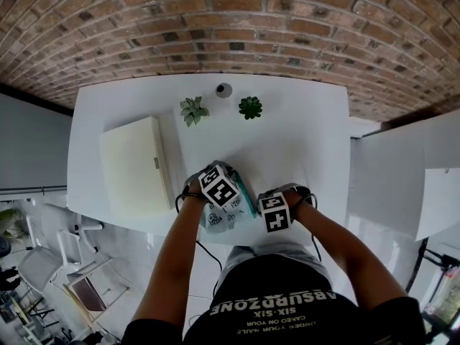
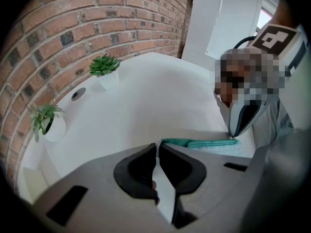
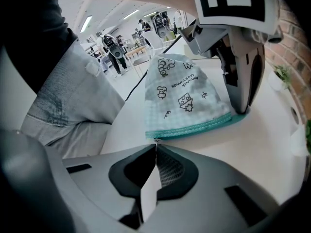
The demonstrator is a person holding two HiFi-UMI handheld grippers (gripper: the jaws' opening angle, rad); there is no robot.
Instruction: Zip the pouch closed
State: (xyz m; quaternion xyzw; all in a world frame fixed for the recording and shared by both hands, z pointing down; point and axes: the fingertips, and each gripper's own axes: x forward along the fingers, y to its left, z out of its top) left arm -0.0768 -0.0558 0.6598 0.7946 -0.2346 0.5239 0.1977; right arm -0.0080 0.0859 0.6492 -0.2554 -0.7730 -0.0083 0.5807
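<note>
Your left tool point(image 2: 158, 145) clamps the pouch point(image 3: 187, 98) at its far corner on the table point(image 1: 287, 135); your right tool point(image 3: 155, 147) is pinched shut on the zipper pull point(image 3: 155, 141).

Teal-trimmed gingham pouch point(image 3: 187, 98), black doodles

Lab workspace — brick wall point(image 1: 237, 20), white tables point(image 1: 302, 135)

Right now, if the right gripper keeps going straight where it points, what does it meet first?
The pouch: its teal zipper edge lies just ahead of the right gripper, probably almost touching it.
</note>
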